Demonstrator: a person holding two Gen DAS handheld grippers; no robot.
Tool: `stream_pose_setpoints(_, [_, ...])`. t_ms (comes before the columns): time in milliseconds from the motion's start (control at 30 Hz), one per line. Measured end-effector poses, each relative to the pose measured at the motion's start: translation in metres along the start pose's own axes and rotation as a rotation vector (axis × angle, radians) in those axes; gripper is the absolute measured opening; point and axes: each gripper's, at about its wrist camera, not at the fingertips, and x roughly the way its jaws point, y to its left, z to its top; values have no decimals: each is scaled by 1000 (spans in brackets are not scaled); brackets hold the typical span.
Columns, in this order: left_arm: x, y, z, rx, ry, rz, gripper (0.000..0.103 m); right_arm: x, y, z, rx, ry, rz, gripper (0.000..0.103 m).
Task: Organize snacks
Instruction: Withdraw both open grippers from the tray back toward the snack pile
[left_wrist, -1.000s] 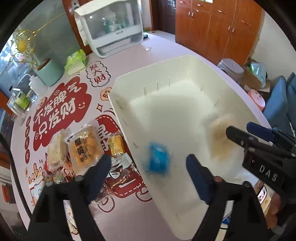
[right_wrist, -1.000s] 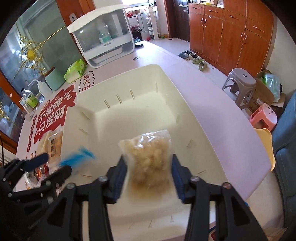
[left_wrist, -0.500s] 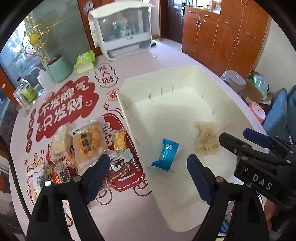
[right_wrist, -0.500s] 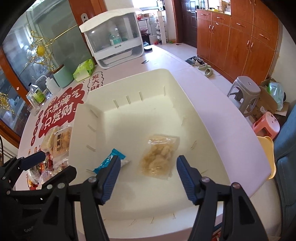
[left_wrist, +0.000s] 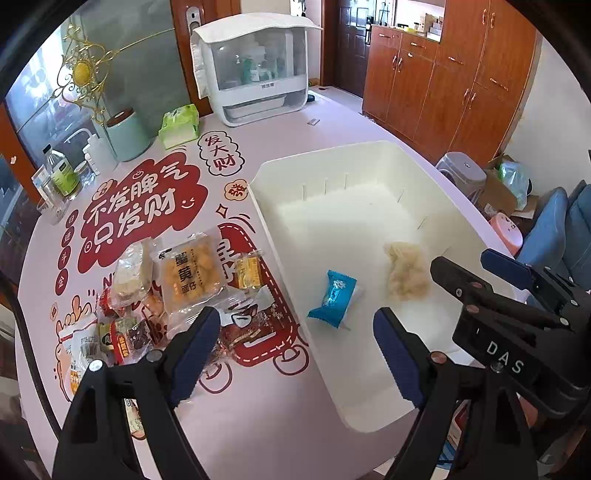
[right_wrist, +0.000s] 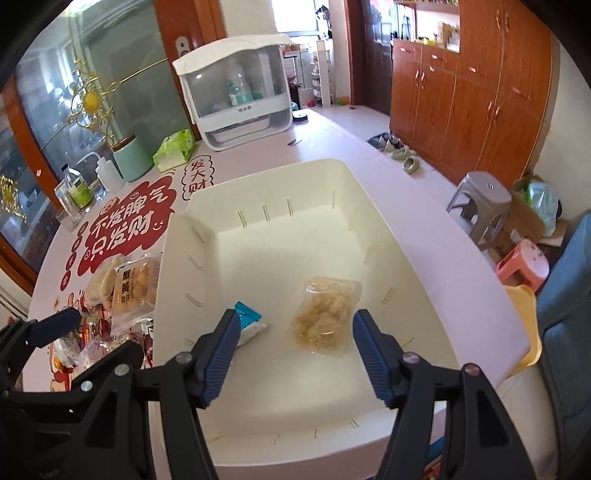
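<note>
A white bin (left_wrist: 258, 184) (right_wrist: 177, 236) stands on the table. On its floor lie a blue snack packet (left_wrist: 333, 298) (right_wrist: 248, 318) and a clear bag of pale snacks (left_wrist: 405, 272) (right_wrist: 325, 316). Left of the bin sits a pile of snack packets (left_wrist: 159, 295) (right_wrist: 122, 295), with a yellow-printed bag (left_wrist: 190, 273) on top. My left gripper (left_wrist: 295, 343) hangs open above the bin's left wall, nothing between its fingers. My right gripper (right_wrist: 293, 338) stands open above the bin, over the clear bag without touching it; it shows at the right edge of the left wrist view (left_wrist: 480, 266).
At the table's far end stand a white dish cabinet (left_wrist: 255, 70), a green tissue pack (left_wrist: 179, 125), a mint canister (left_wrist: 127, 138) and bottles (left_wrist: 64, 177). The table's right edge drops to stools (right_wrist: 484, 206) and a blue chair (right_wrist: 569, 314).
The blue packet and the clear bag dropped out of the grippers and now lie in the bin. The right jaws widened. Both grippers pulled up and back from the bin.
</note>
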Motion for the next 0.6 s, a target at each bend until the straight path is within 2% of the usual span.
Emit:
stream_pose_setpoints(267, [-20,19,-11,-6,-26,4,84,-6,13,-4,13,46,65,64])
stream_pose_setpoints(467, [-36,45,-20,-18,-27,9,84,-20,44,-9,-42,20,59,64])
stream_pose_setpoints(600, [-46,71,-27,-50,-23,11,85,-27,66,-11,-61,8,94,64])
